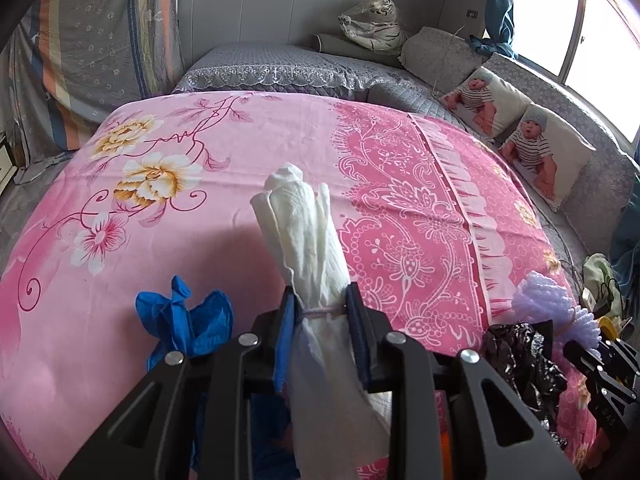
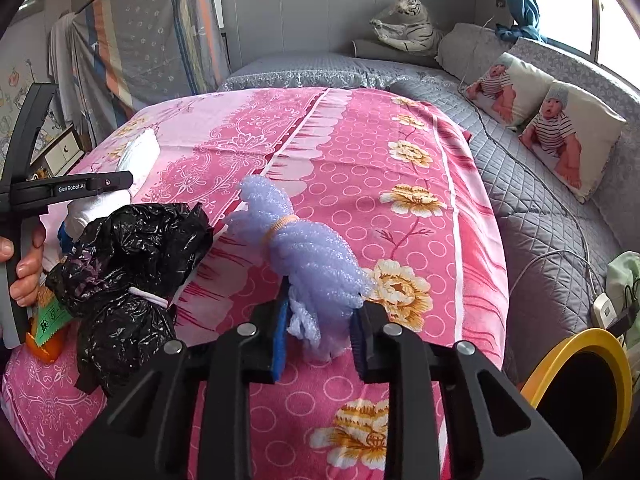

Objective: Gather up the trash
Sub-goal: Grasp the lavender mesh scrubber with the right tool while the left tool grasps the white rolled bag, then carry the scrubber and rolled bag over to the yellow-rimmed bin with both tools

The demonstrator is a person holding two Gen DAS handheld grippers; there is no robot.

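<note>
My left gripper (image 1: 320,304) is shut on a white paper bundle (image 1: 304,224) tied with a thin band, held above the pink floral bedspread (image 1: 240,152). A crumpled blue glove (image 1: 188,316) lies just left of it. My right gripper (image 2: 322,316) is shut on a purple foam-net bundle (image 2: 304,248) tied with an orange band. A black plastic bag bundle (image 2: 124,280) with a white band lies to its left; it also shows in the left wrist view (image 1: 520,356). The purple foam also shows there (image 1: 548,300).
A yellow-rimmed bin (image 2: 580,392) stands at the right below the bed edge. An orange item with a green label (image 2: 46,328) lies by the black bag. Baby-print cushions (image 2: 568,136) and a grey quilt (image 2: 532,208) lie to the right. A tiger plush (image 1: 372,24) sits at the back.
</note>
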